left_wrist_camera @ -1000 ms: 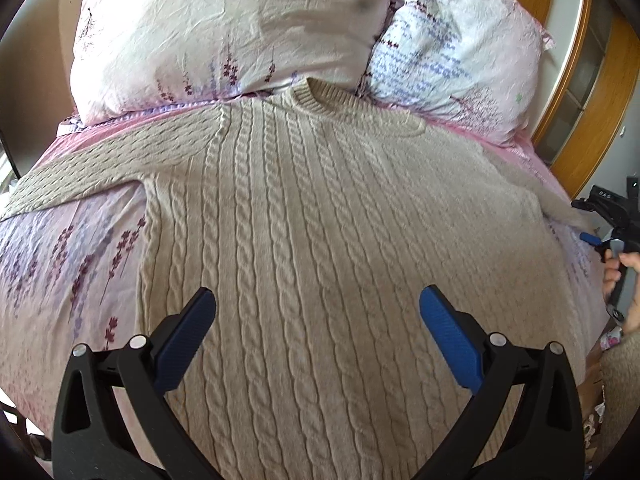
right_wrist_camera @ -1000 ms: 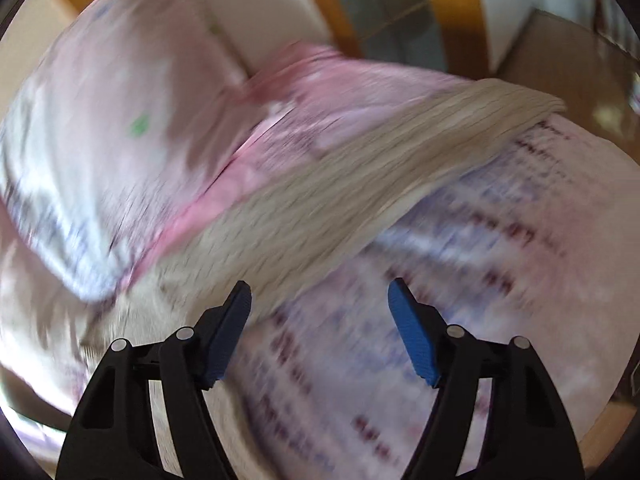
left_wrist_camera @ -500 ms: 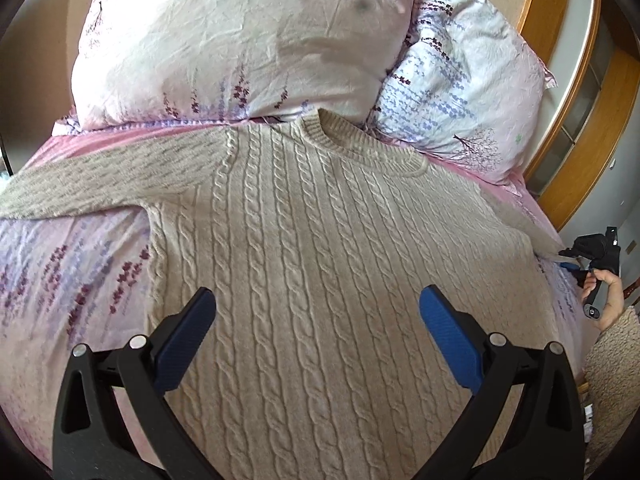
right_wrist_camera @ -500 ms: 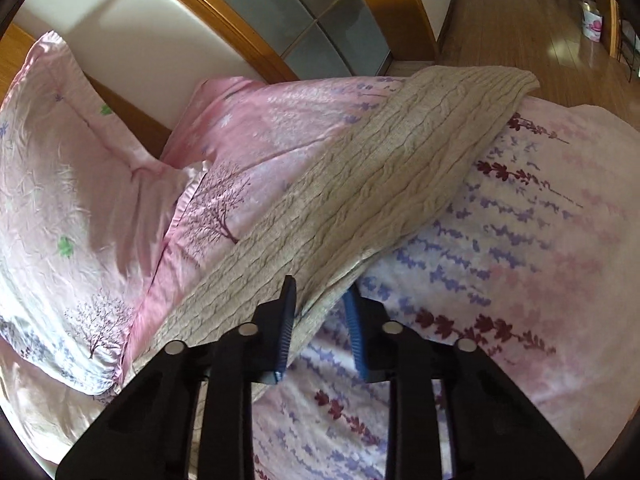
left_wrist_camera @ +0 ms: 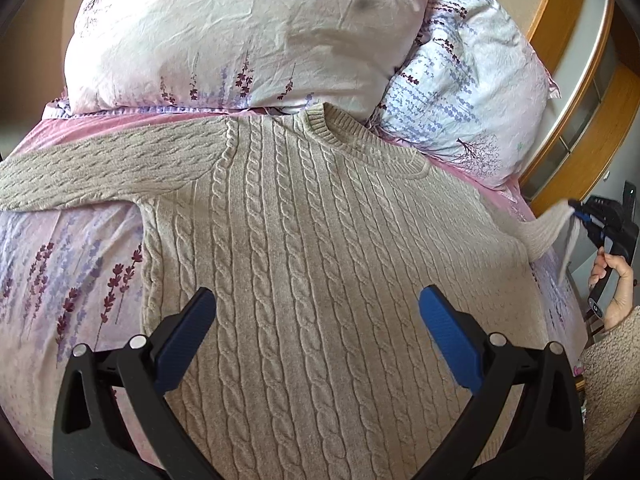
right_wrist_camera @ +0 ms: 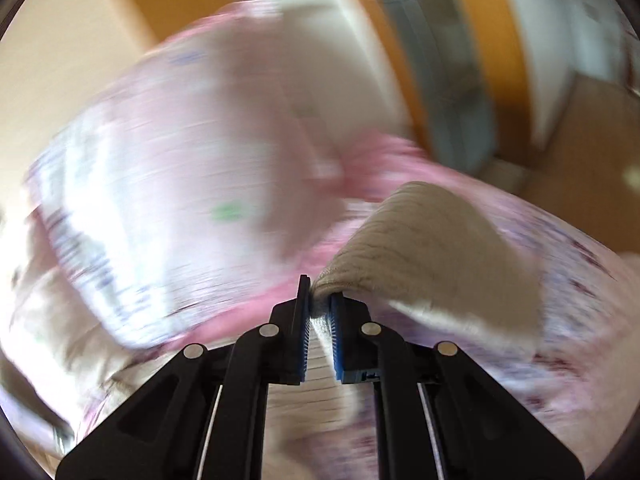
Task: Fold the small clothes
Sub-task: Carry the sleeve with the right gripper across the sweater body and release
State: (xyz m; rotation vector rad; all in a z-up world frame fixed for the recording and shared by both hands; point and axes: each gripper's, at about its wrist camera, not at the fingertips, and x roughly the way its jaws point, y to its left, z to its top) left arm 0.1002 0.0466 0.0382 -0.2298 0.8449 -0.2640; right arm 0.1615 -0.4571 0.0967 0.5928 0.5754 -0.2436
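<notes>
The jaws of the right gripper (right_wrist_camera: 319, 312) are pressed together on the sleeve (right_wrist_camera: 432, 256) of the beige cable-knit sweater (left_wrist_camera: 320, 248), and a fold of knit is seen bunched between the blue pads. From the left wrist view, that sleeve is seen lifted off the bed at the sweater's right edge, drawn taut toward the gripper held in the person's hand (left_wrist_camera: 614, 280). The jaws of the left gripper (left_wrist_camera: 316, 328) are held wide apart above the sweater's lower body, with nothing between them.

The sweater is laid flat, front up, on the pink floral bedsheet (left_wrist_camera: 60, 272), its collar against the two floral pillows (left_wrist_camera: 240, 32); the other sleeve is stretched out flat.

The first sleeve fold is judged to be in hand. Next, the lifted sleeve needs to be carried across the chest and laid flat without dragging the body out of line.
</notes>
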